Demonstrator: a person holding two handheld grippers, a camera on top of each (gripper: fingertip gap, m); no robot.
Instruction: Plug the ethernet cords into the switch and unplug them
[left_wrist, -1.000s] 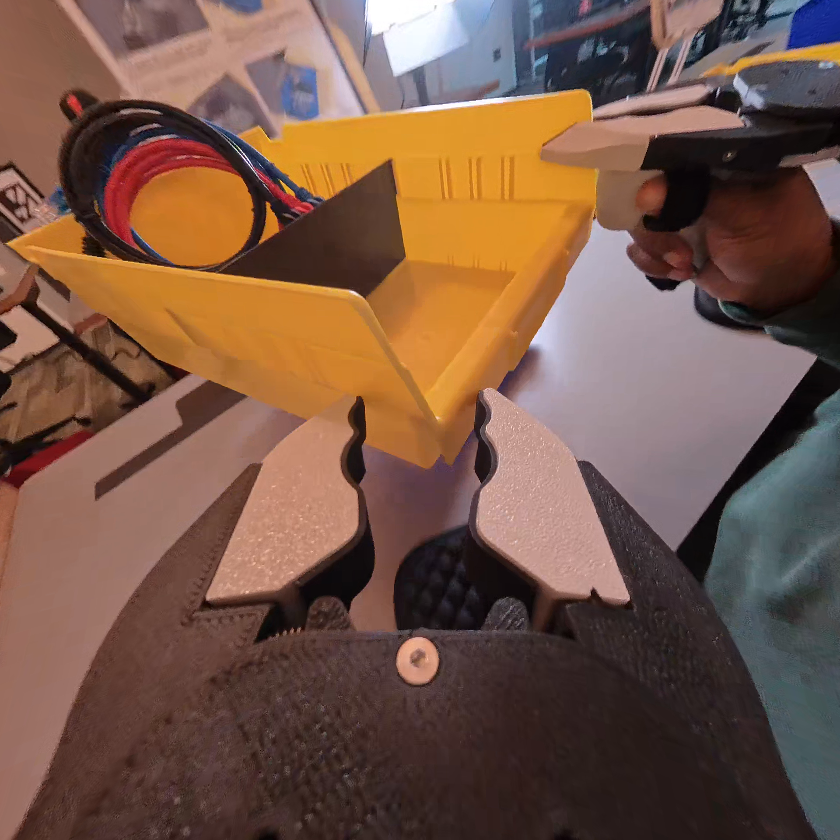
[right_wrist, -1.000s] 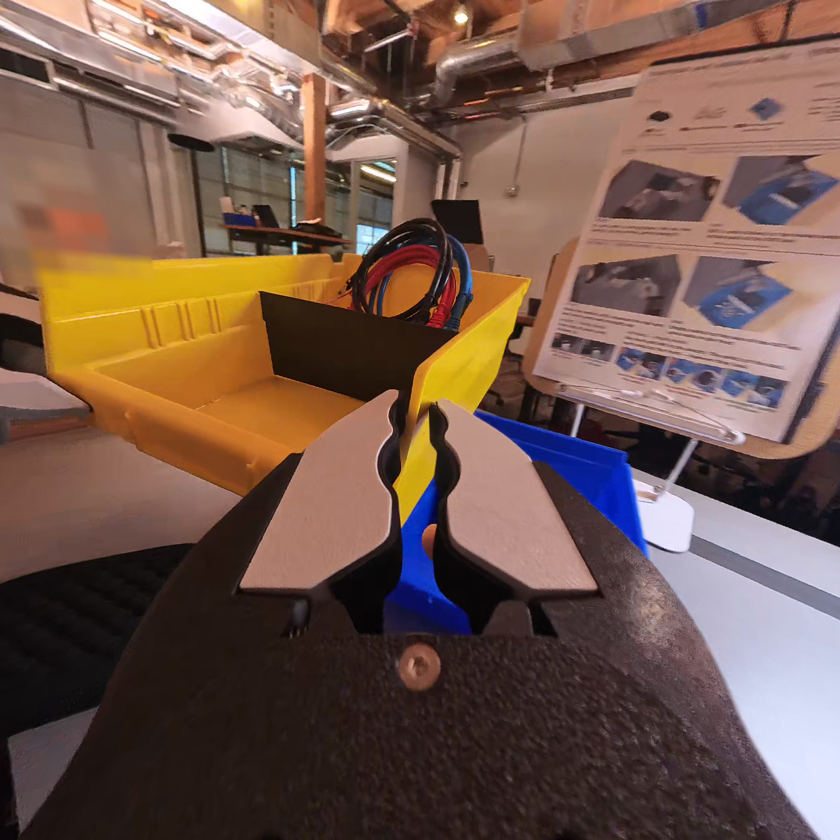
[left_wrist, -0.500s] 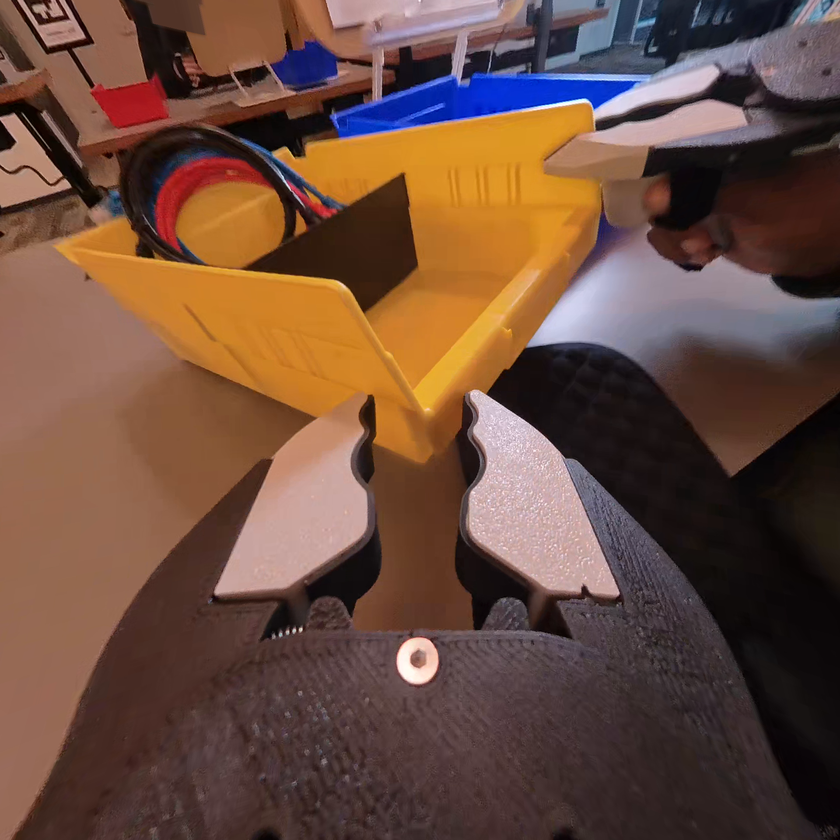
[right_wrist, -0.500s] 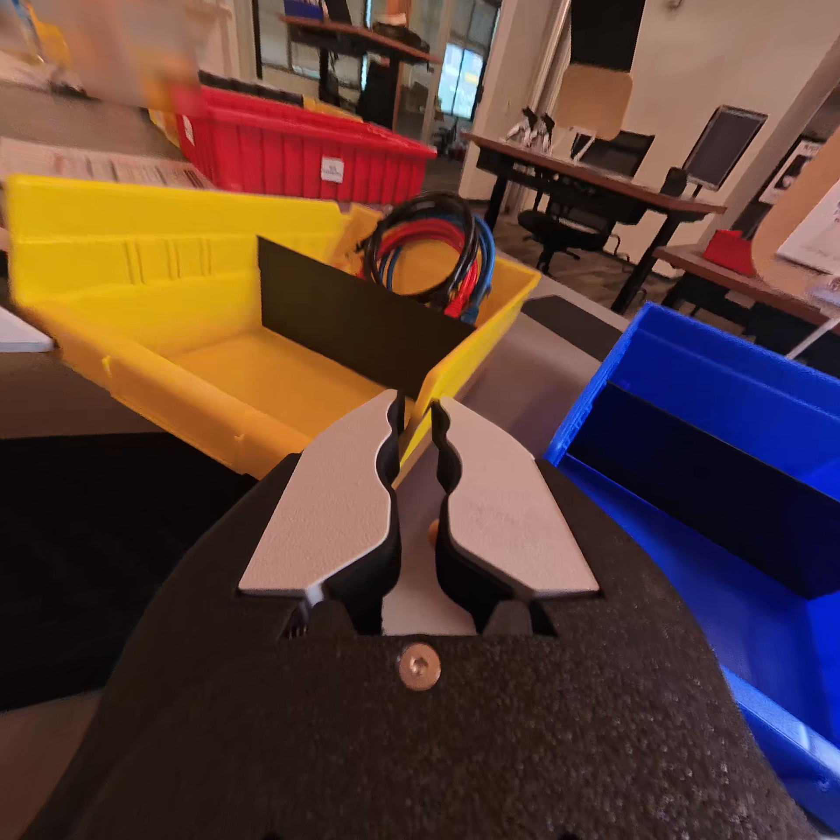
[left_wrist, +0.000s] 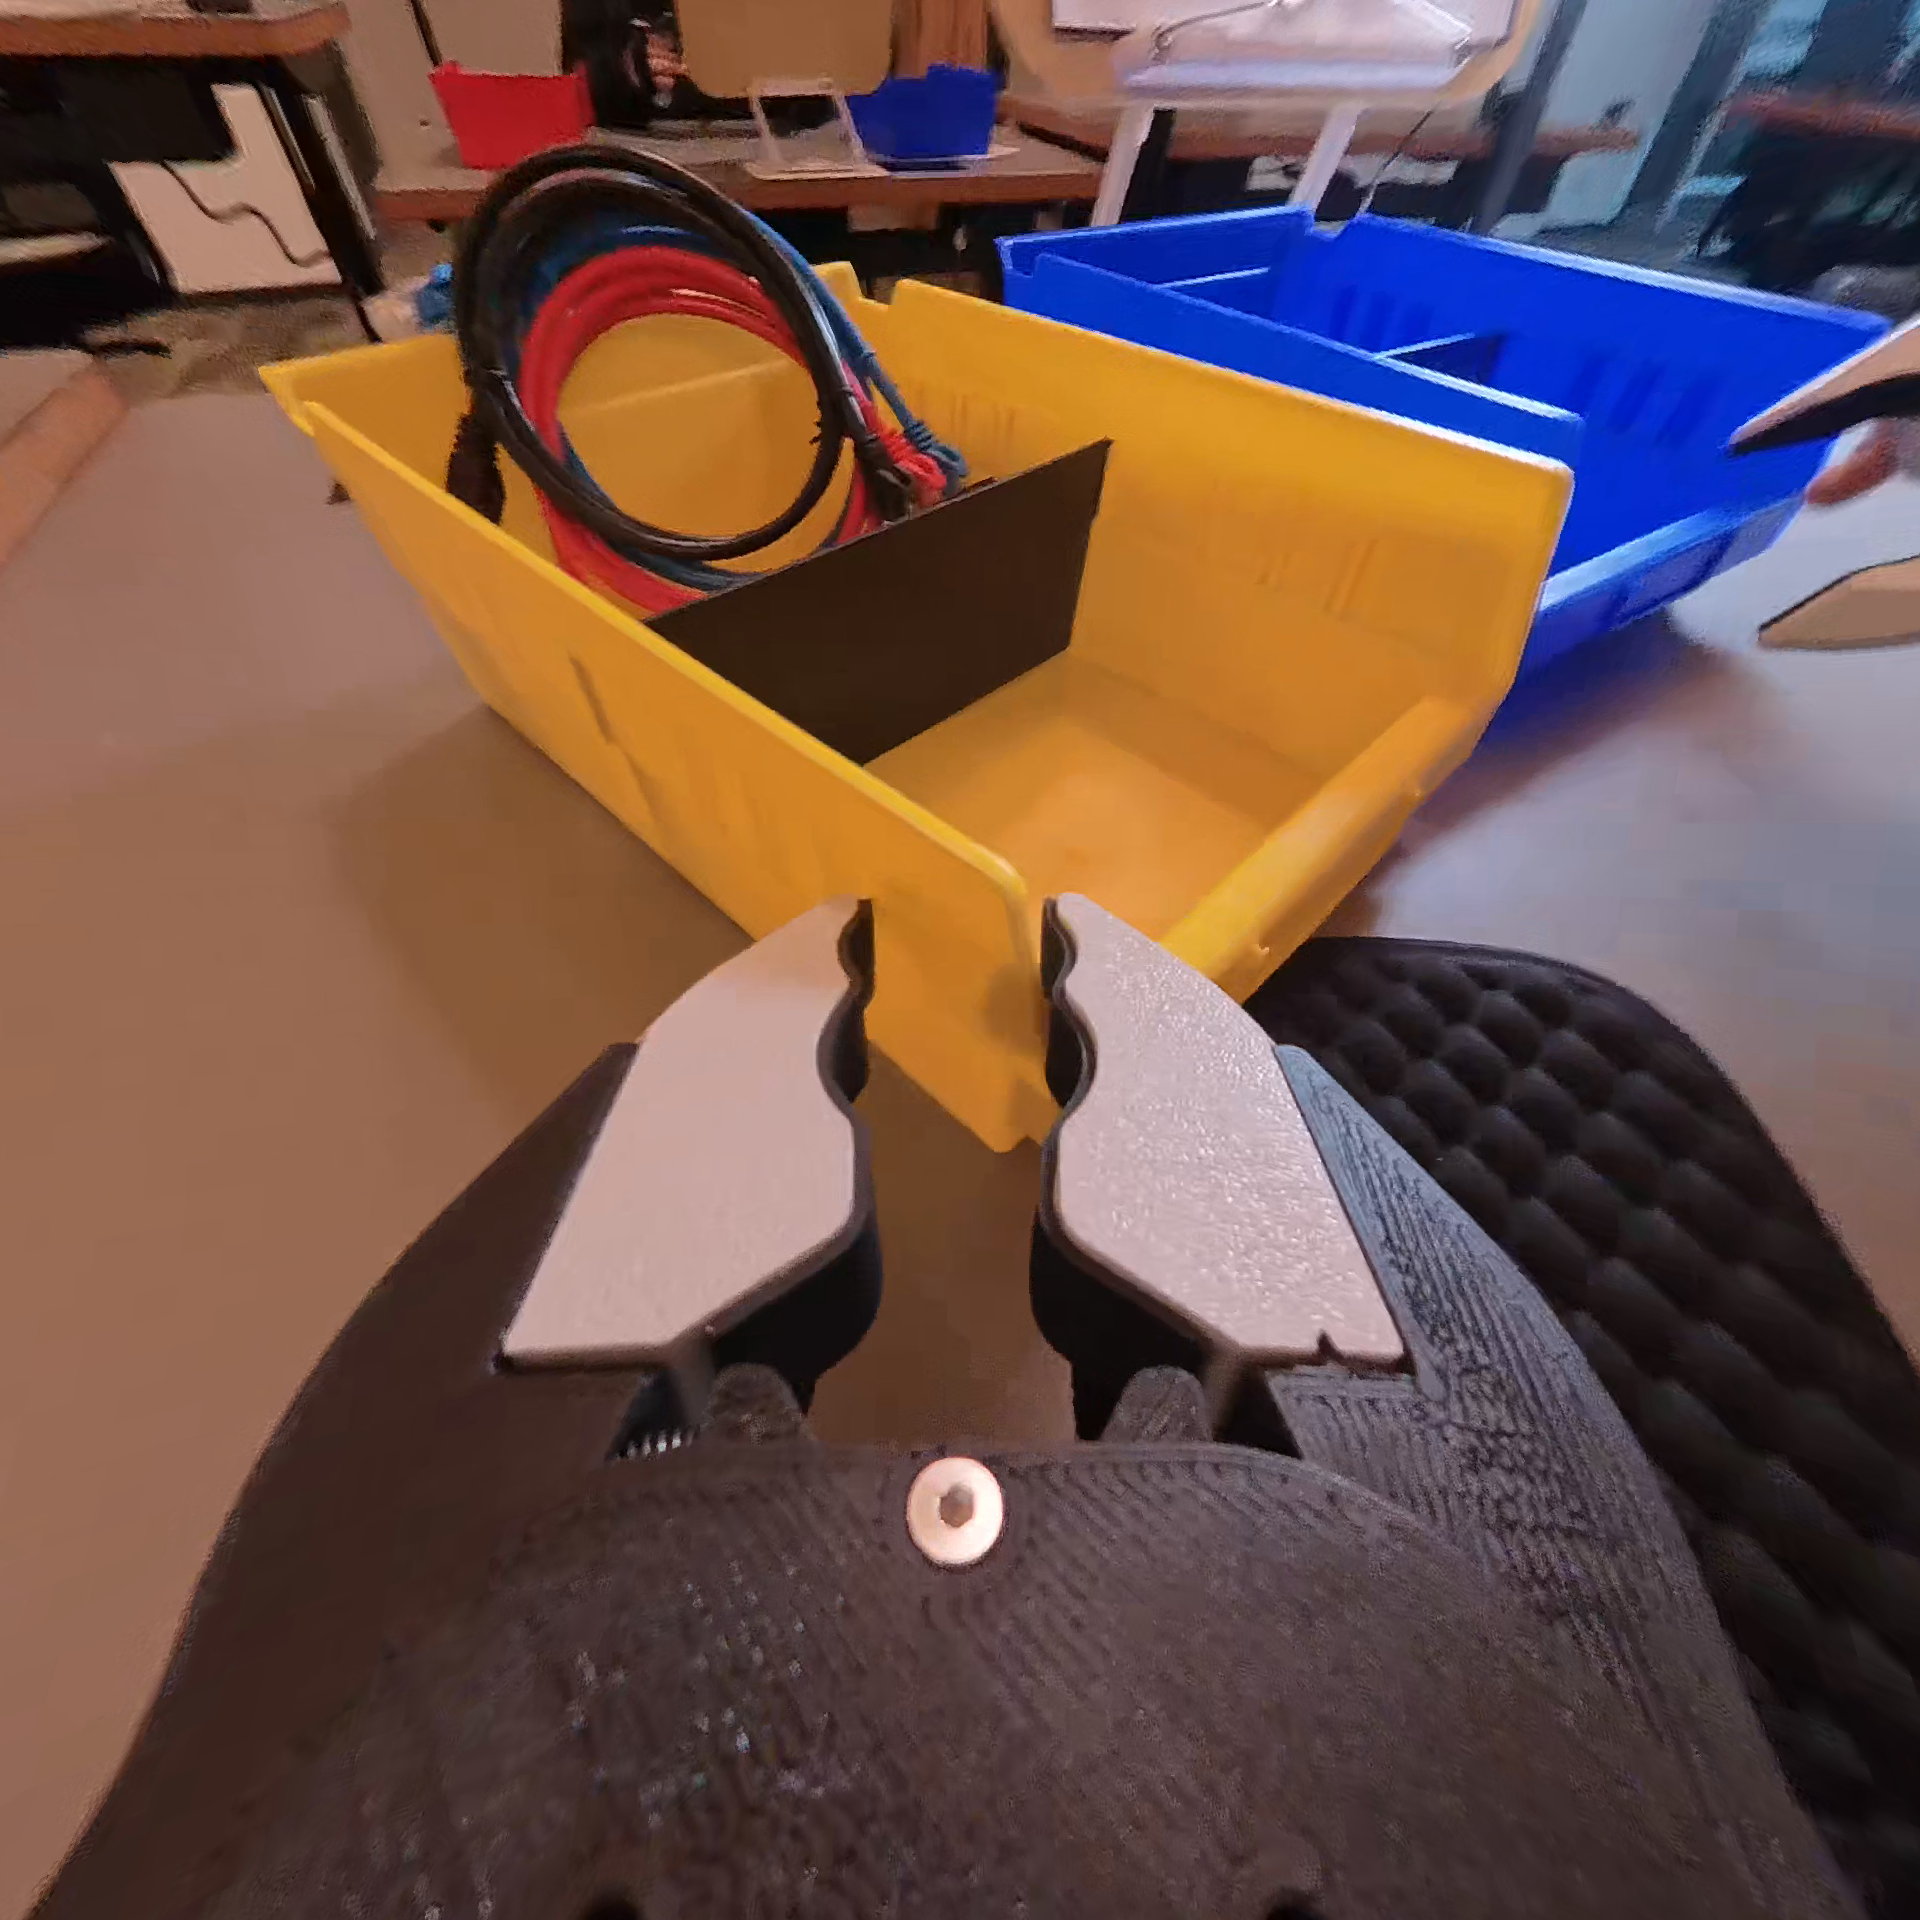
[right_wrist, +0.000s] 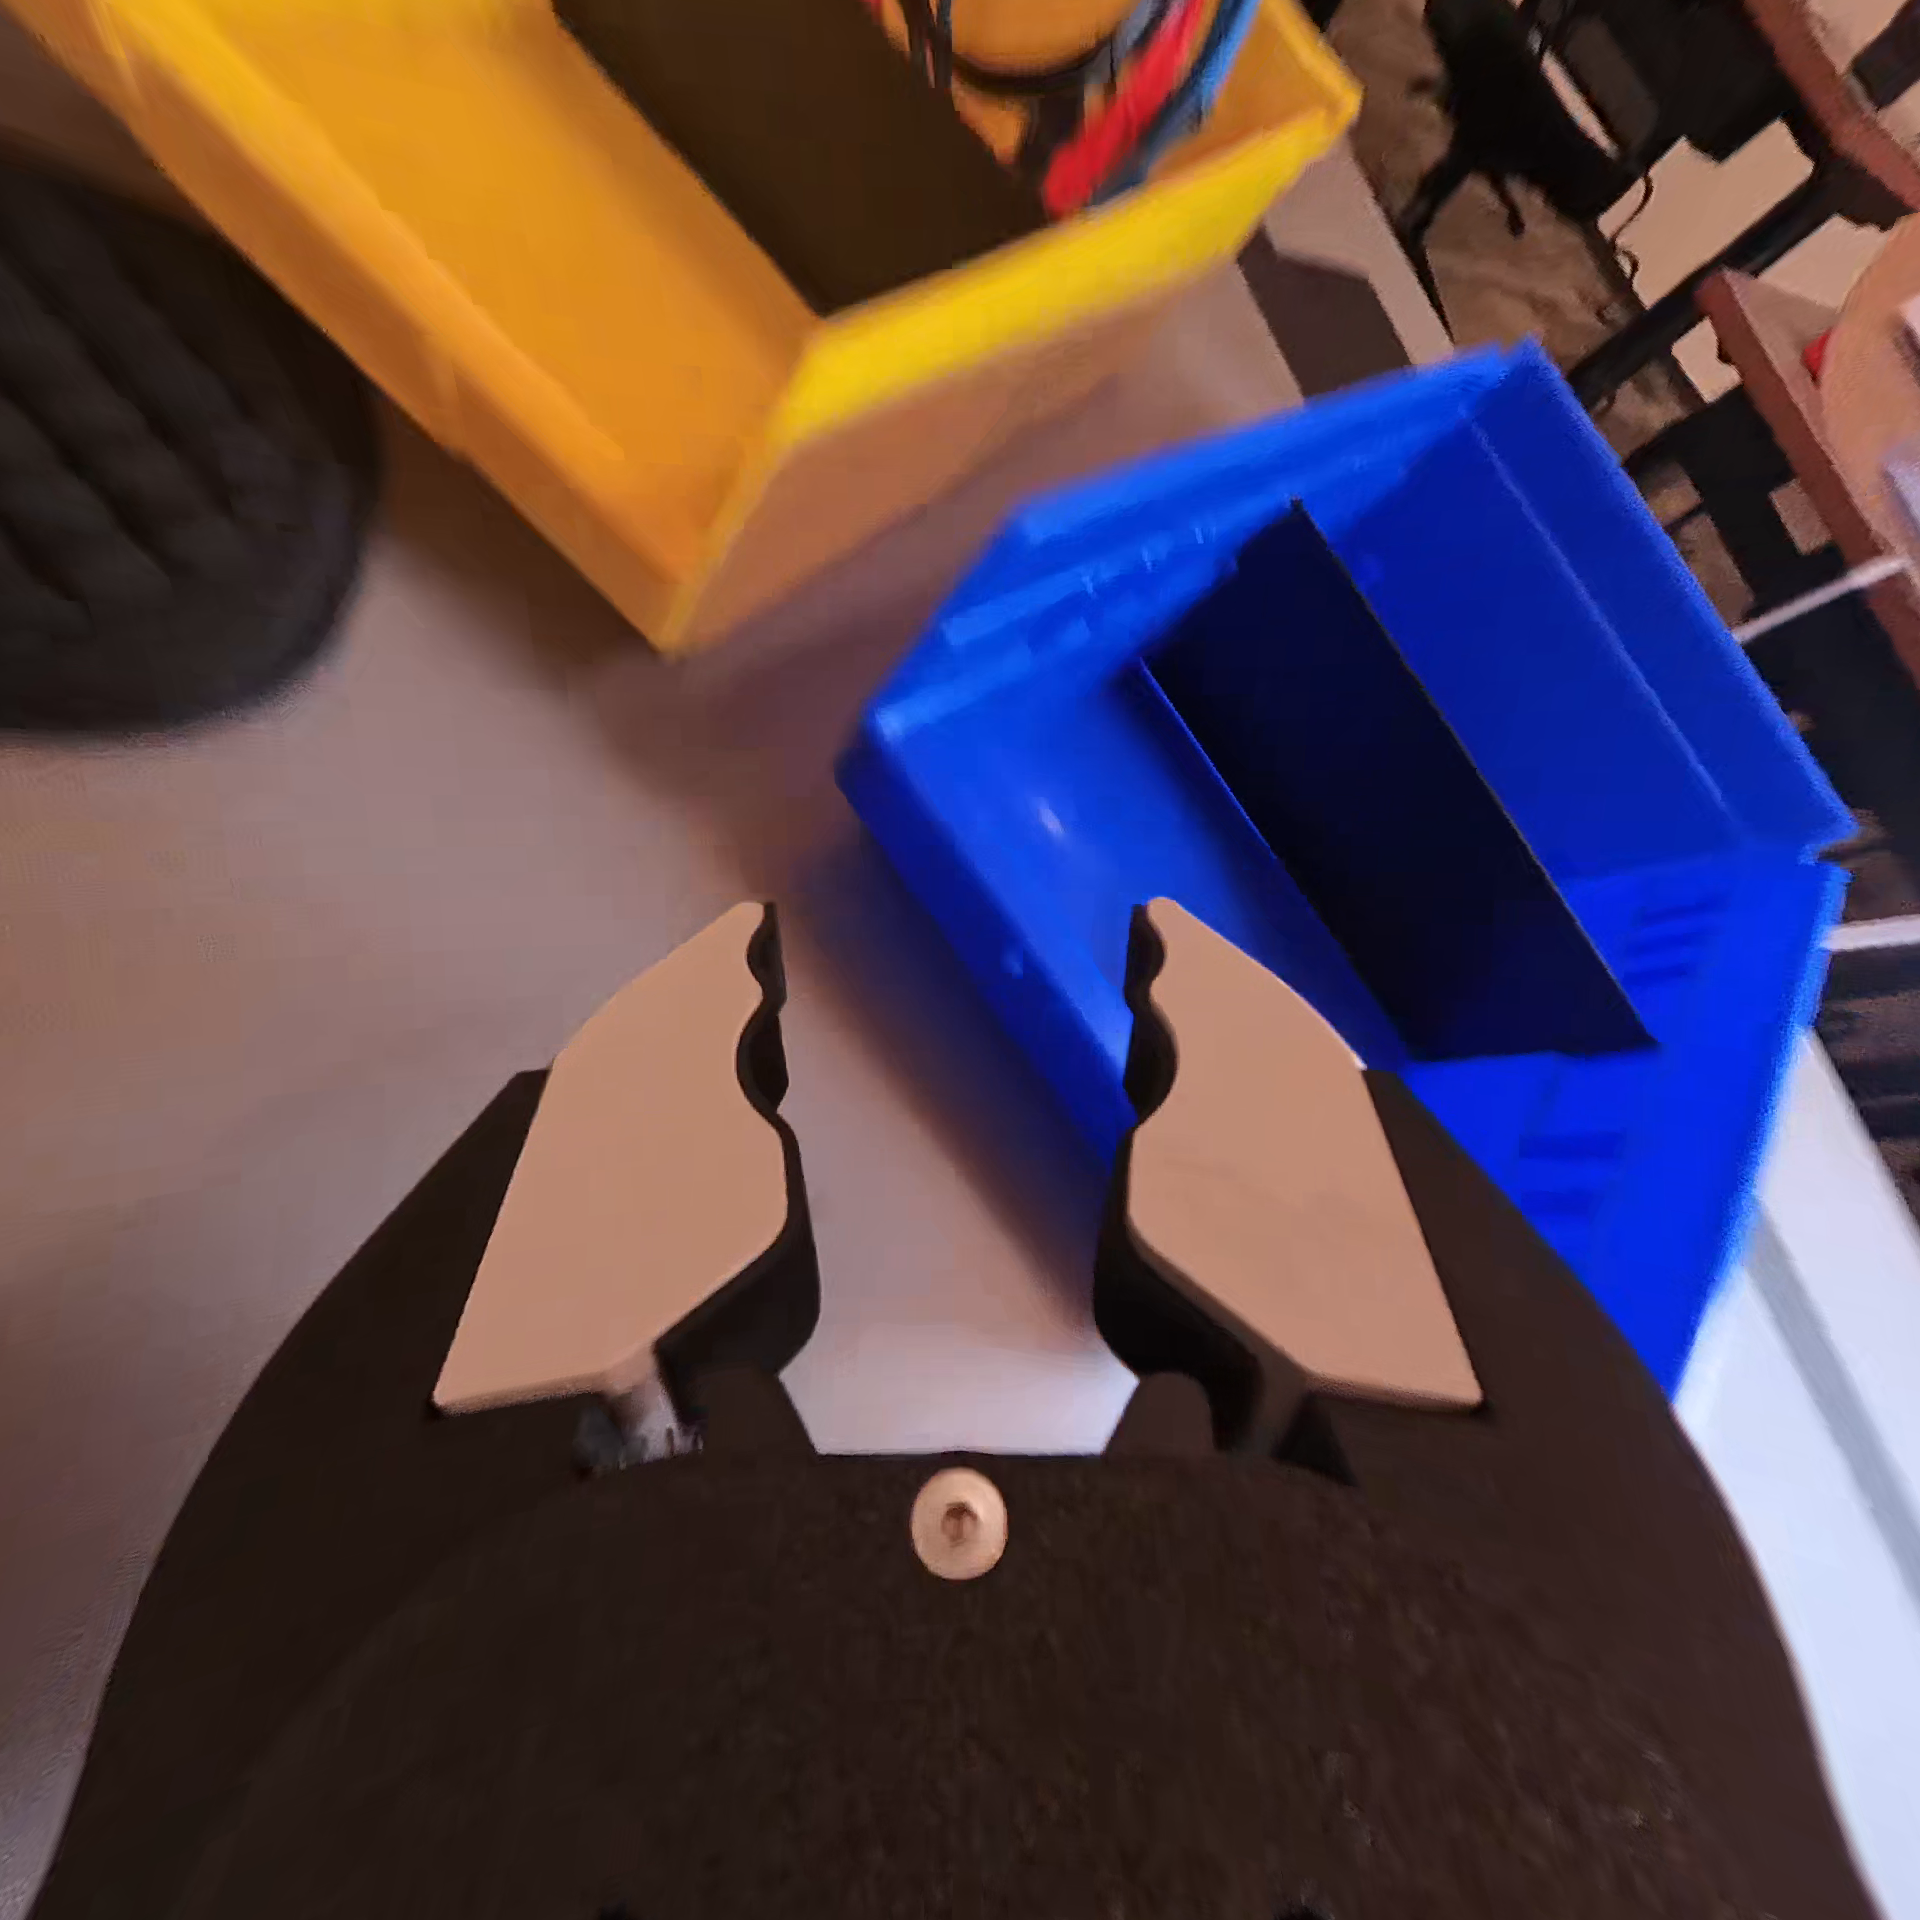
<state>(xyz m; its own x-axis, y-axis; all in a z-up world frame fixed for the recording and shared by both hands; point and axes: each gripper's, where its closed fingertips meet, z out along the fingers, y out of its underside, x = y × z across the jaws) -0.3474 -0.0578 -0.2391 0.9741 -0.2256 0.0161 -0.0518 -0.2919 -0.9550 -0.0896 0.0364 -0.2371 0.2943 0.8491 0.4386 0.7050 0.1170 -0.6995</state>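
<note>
The left claw (left_wrist: 956, 914) fills the lower half of its own view, its two grey fingers (left_wrist: 707, 1164) parted by a moderate gap and empty; the near corner of the yellow bin (left_wrist: 727, 769) sits in the gap at centre frame, but whether the tips touch its wall cannot be told. The right claw (right_wrist: 954, 914) is spread wider in its own view, released and holding nothing, over bare tabletop (right_wrist: 312, 987) at centre, with the corner of the blue bin (right_wrist: 977, 790) just beside its right fingertip. In the left wrist view that same claw shows only as two grey fingertips (left_wrist: 1839, 400) cut off at the right edge, wide apart. The ethernet cords (left_wrist: 665, 395), a coil of black, red and blue, stand in the far compartment of the yellow bin at upper left of the frame, behind a black divider (left_wrist: 883, 613); the near compartment shows only its floor. Their plugs are tangled together and hard to make out. In the right wrist view the cords (right_wrist: 1101, 125) are a smear of red and blue at the top edge, cut off and blurred, as is the whole yellow bin (right_wrist: 499, 260). A black quilted mat (left_wrist: 1621, 1195) lies at lower right of the left view, partly hidden by the claw's body. The blue bin (left_wrist: 1455, 343) lies just behind the yellow one at upper right, its inside largely hidden by its wall; the right view shows a dark blue divider (right_wrist: 1382, 800) inside it.
</note>
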